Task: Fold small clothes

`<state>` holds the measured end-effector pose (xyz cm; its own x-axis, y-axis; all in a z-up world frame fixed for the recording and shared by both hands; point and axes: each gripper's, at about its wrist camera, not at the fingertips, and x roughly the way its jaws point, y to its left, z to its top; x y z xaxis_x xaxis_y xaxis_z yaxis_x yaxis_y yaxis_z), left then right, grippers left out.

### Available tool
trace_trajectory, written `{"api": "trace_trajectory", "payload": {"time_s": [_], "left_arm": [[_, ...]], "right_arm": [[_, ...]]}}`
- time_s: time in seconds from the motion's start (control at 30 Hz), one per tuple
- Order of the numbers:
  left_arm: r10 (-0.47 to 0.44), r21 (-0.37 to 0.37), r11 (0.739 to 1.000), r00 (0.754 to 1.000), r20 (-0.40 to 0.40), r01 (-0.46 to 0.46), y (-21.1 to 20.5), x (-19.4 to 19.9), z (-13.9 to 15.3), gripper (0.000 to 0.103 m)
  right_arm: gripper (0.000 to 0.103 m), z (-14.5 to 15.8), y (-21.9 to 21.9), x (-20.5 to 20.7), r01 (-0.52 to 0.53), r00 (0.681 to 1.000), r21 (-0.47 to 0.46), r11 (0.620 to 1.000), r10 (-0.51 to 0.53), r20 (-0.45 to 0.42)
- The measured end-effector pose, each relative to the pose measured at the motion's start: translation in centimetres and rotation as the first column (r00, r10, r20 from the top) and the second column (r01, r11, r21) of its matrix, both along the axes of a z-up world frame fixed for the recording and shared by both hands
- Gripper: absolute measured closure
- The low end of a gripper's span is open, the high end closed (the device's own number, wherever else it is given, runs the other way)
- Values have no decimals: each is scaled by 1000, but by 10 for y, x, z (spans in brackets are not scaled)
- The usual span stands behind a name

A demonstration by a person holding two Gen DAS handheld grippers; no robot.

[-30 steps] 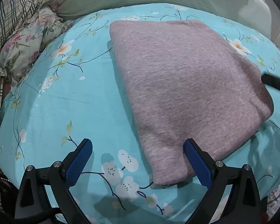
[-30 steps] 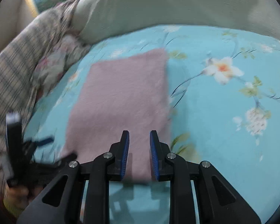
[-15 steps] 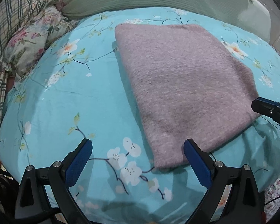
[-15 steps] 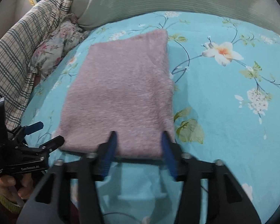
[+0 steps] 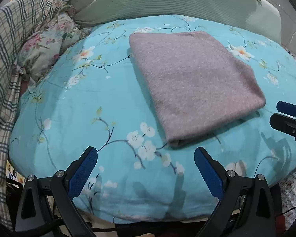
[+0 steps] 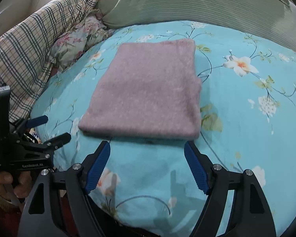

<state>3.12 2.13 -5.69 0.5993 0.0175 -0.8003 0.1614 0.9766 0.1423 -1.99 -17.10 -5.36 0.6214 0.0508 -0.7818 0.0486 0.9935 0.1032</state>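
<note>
A folded mauve knit garment (image 5: 191, 83) (image 6: 148, 92) lies flat as a rectangle on the turquoise flowered bed sheet (image 5: 88, 106) (image 6: 246, 122). My left gripper (image 5: 146, 169) hovers open just short of the garment's near corner, nothing between its blue pads. My right gripper (image 6: 147, 164) stands a little back from the garment's near edge; its jaws are opening and nothing is between them. The right gripper (image 5: 286, 114) also shows at the right edge of the left wrist view, and the left gripper (image 6: 47, 128), held by a hand (image 6: 7, 181), at the lower left of the right wrist view.
A pale green ribbed pillow (image 5: 167, 2) (image 6: 197, 2) lies across the back of the bed. A plaid blanket (image 5: 11, 39) (image 6: 29, 45) and a floral cushion (image 5: 47, 45) (image 6: 77, 39) are piled along the left. The bed's near edge (image 5: 148, 219) drops off just below the grippers.
Both grippers have drawn back from the garment toward the bed's near edge. The right gripper's jaws went from nearly shut over the garment's edge to wide apart, and the garment lies free.
</note>
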Motion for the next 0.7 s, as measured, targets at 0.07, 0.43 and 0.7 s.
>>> {"api": "trace_trajectory", "payload": {"time_s": [0.07,0.43,0.7], "left_arm": [[-2,7,1000,1000,3,2,1,-5,1,4],[-52,21,998,998,47,51,-3,-35,28,4],[-81,23,997,989,123,79,-11,-45,60,4]], "right_arm": [[20,-1,1,-5,-7,1000,2,1000,7,-8],[9,23,9,-28,-74,997,0,997,74,33],[2,36,20,-30,-111,992,-34,993,113,53]]}}
